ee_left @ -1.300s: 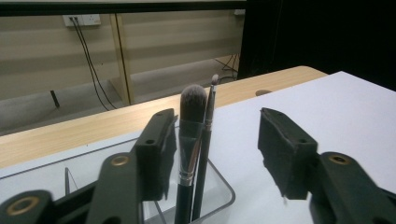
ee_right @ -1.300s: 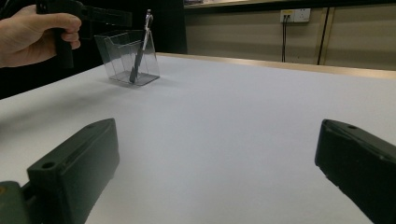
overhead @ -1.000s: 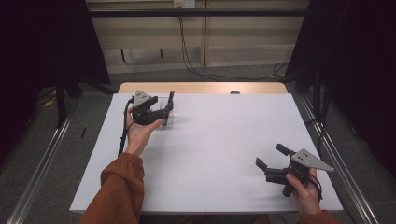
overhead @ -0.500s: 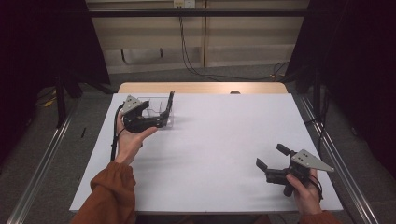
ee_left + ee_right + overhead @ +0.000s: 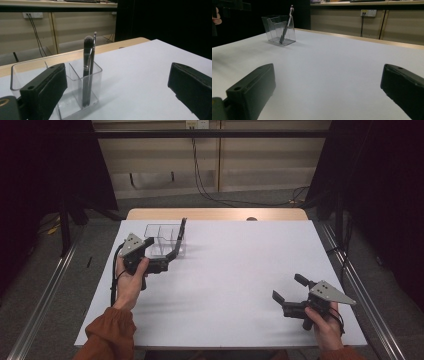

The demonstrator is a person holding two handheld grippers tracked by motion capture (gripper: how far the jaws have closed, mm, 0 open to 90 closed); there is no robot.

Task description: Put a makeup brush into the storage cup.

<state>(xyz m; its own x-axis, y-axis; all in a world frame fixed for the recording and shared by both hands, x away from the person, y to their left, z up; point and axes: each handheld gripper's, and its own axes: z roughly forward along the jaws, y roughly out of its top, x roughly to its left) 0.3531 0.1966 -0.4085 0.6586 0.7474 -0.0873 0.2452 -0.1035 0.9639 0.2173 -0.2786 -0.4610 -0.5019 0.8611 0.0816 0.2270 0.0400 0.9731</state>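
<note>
A clear plastic organizer point(image 5: 159, 240) with several compartments stands at the table's far left. Two makeup brushes point(image 5: 181, 232) stand upright in its right-hand compartment, bristles up. My left gripper point(image 5: 162, 254) hovers just in front of the organizer, open and holding nothing. In the left gripper view the brushes point(image 5: 87, 72) and organizer point(image 5: 75, 82) sit close ahead between the spread jaws, near the left one. My right gripper point(image 5: 288, 288) is open and empty near the front right corner. From the right gripper view the organizer point(image 5: 277, 28) and a brush point(image 5: 286, 26) are far off at the upper left.
The white table top point(image 5: 240, 265) has a wooden strip point(image 5: 215, 214) along its far edge, with a small dark spot point(image 5: 251, 219) on it. Metal rails point(image 5: 45, 290) run along both sides of the table. Cables point(image 5: 210, 190) hang against the back wall.
My left gripper has drawn back from the organizer toward the near edge and slightly left. The brushes stay in the organizer. The right gripper has not moved.
</note>
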